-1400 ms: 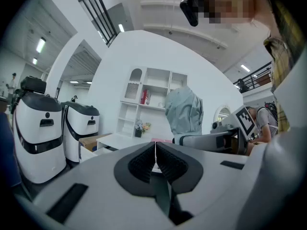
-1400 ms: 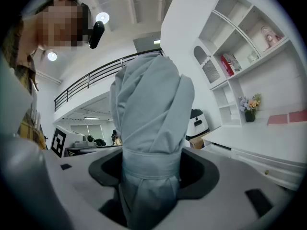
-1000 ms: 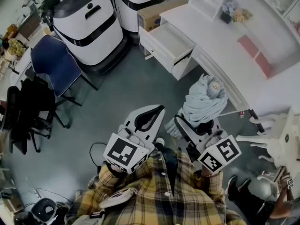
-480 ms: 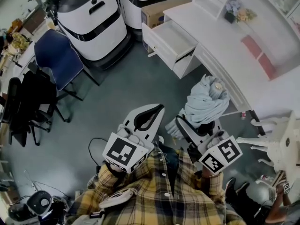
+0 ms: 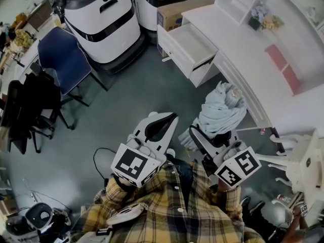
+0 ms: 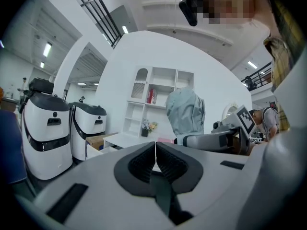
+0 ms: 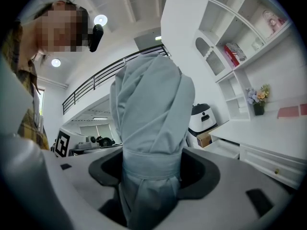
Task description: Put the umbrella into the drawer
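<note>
A folded pale blue umbrella (image 5: 221, 109) stands between the jaws of my right gripper (image 5: 215, 138), which is shut on it; in the right gripper view the umbrella (image 7: 151, 128) fills the middle, strapped round its waist. My left gripper (image 5: 161, 126) hangs beside it, shut and empty, its black pads pressed together in the left gripper view (image 6: 155, 163). The white drawer (image 5: 188, 44) stands pulled open from the white desk (image 5: 238, 44) ahead, well beyond both grippers. The drawer (image 7: 224, 147) also shows low at the right in the right gripper view.
Two white-and-black robot bases (image 5: 104, 11) stand at the far left of the desk, with a cardboard box (image 5: 182, 11) between them and the desk. A blue chair (image 5: 63, 59) and a black chair (image 5: 25, 110) are at the left. A white chair (image 5: 298, 161) is at the right.
The view has shifted slightly: the drawer and desk sit a little further right and higher in the picture. Both grippers and the umbrella keep the same pose.
</note>
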`<state>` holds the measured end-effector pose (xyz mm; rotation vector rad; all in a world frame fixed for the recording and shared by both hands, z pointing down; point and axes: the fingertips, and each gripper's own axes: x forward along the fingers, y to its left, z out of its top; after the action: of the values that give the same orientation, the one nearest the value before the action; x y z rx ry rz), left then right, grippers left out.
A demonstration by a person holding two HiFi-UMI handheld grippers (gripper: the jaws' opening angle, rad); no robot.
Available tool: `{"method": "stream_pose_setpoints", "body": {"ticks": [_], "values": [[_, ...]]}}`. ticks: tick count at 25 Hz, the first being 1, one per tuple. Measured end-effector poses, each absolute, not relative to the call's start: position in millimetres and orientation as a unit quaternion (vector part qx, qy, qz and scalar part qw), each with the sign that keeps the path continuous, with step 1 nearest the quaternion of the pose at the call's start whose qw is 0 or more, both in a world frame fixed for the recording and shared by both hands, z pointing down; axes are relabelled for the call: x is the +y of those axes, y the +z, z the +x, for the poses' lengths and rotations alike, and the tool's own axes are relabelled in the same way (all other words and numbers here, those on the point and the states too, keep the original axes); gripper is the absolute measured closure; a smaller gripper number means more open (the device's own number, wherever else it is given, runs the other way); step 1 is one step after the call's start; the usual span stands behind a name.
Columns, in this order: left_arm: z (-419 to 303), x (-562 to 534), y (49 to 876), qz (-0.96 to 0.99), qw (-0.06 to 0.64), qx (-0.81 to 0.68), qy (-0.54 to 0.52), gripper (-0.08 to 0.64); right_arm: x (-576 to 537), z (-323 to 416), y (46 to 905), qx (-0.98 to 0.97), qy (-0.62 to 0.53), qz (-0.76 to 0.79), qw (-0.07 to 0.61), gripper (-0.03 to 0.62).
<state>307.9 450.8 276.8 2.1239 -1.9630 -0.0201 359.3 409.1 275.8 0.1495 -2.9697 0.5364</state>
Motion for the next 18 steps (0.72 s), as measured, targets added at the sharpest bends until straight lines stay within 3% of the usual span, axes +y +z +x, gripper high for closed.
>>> {"method": "stream_pose_setpoints", "body": {"ticks": [18], "values": [[133, 355, 275, 0.746, 0.132, -0.653, 0.0, 0.535, 319, 186, 277, -0.979, 0.182, 0.066, 0.068, 0.279]]}}
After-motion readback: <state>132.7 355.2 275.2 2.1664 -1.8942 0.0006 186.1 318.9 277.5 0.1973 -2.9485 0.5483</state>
